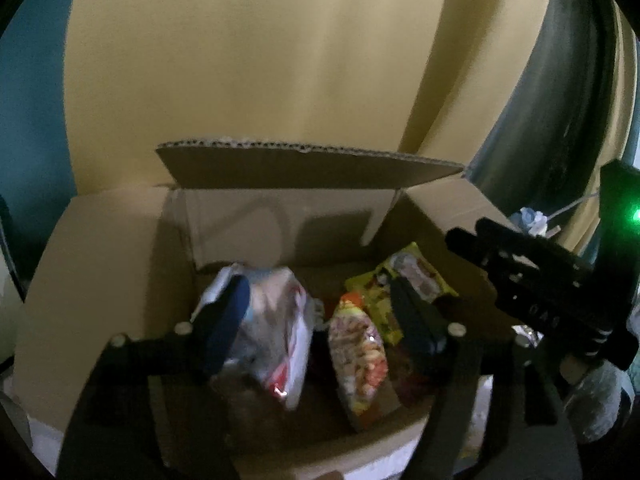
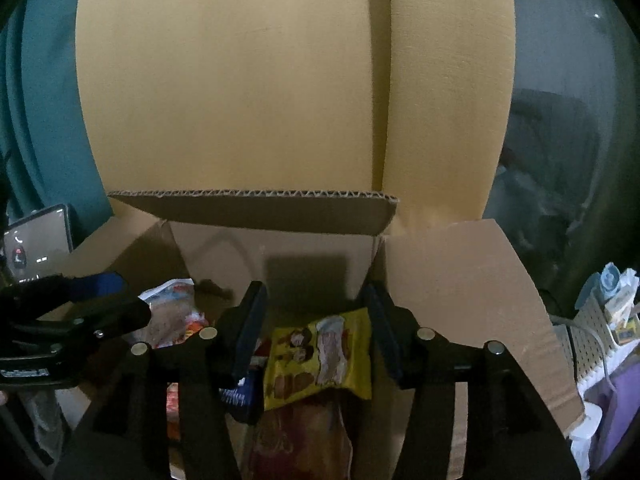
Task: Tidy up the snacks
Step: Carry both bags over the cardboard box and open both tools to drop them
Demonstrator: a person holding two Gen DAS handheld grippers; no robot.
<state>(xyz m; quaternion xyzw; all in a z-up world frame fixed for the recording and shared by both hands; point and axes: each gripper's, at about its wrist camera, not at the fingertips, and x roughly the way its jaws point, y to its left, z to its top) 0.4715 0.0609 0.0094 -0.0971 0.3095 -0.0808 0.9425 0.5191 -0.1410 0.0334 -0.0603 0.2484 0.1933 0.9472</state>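
Observation:
An open cardboard box (image 1: 100,280) holds several snack packets. My left gripper (image 1: 318,312) hangs open over it. A white and red packet (image 1: 280,332) leans against its left finger, and an orange packet (image 1: 356,356) stands free in the gap. A yellow packet (image 1: 400,280) lies further back. My right gripper (image 1: 468,240) reaches in from the right. In the right wrist view the right gripper (image 2: 318,320) is open, with the yellow packet (image 2: 320,360) lying below between the fingers, neither pad pressing it. The left gripper (image 2: 132,298) is at the left, above the white packet (image 2: 172,308).
The box's back flap (image 2: 256,208) stands up, and its side flaps (image 2: 472,280) spread outward. A lit phone screen (image 2: 36,244) stands left of the box. A white perforated basket (image 2: 592,320) with small items sits to the right. A yellow wall (image 2: 240,80) rises behind.

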